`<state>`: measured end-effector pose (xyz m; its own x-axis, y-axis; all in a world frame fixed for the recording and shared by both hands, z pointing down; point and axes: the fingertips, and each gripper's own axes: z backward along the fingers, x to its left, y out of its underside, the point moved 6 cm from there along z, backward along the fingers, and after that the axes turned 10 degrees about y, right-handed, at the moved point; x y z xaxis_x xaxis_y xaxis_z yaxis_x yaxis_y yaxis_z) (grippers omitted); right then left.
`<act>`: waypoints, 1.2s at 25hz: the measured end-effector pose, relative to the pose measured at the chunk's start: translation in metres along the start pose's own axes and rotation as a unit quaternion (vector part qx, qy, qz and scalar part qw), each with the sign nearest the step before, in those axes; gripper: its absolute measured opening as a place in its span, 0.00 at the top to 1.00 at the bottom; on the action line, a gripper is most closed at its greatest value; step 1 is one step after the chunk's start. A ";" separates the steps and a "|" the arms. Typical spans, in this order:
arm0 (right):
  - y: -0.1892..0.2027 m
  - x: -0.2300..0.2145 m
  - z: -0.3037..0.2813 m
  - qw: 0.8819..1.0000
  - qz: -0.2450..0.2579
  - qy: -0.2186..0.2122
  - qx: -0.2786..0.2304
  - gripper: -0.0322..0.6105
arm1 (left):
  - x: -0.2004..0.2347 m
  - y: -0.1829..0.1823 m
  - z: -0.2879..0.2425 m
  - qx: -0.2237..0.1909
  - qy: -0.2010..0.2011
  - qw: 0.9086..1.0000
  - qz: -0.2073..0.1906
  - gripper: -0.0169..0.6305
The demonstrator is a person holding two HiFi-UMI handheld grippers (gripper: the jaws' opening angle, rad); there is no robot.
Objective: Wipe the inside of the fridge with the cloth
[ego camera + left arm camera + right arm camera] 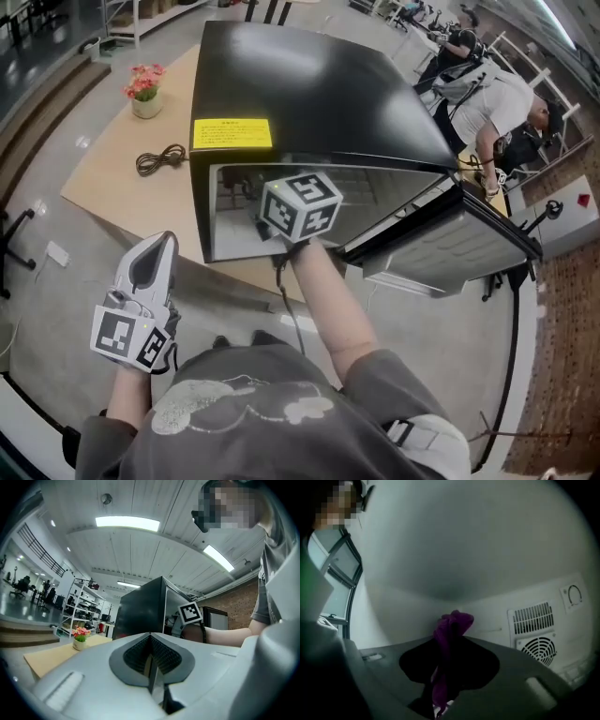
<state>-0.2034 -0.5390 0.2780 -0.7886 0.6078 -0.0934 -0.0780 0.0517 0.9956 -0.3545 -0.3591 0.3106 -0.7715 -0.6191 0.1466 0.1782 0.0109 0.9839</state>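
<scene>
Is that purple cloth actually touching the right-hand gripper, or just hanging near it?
Touching. The right gripper view shows the purple cloth pinched between the shut jaws of the right gripper.

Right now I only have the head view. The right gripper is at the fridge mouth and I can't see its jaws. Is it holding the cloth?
Observer: Yes. In the right gripper view, the right gripper is shut on a purple cloth, which sticks out past the tips.
Operator: What's ahead of it?
Observer: The white back wall, with a round fan grille at lower right. I can't tell whether the cloth touches any surface.
Operator: Left gripper jaws?
Observer: In its own view, the left gripper has its jaws together with nothing between them.
</scene>
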 end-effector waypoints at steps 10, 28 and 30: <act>0.013 -0.022 -0.060 0.999 0.037 -0.005 0.035 0.82 | -0.009 0.003 -0.001 0.000 -0.046 0.999 0.007 0.95; 0.008 0.032 0.044 0.984 0.008 -0.177 -0.017 0.82 | -0.049 0.012 -0.028 0.010 -0.036 0.999 0.007 0.95; 0.008 0.038 0.057 0.981 0.013 -0.193 -0.022 0.82 | -0.053 0.013 -0.030 0.014 -0.033 0.999 0.008 0.95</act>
<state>-0.1988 -0.4704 0.2833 -0.5016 0.8637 -0.0491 -0.0940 0.0020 0.9956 -0.2929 -0.3496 0.3128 -0.8070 -0.5659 0.1688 0.1756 0.0428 0.9835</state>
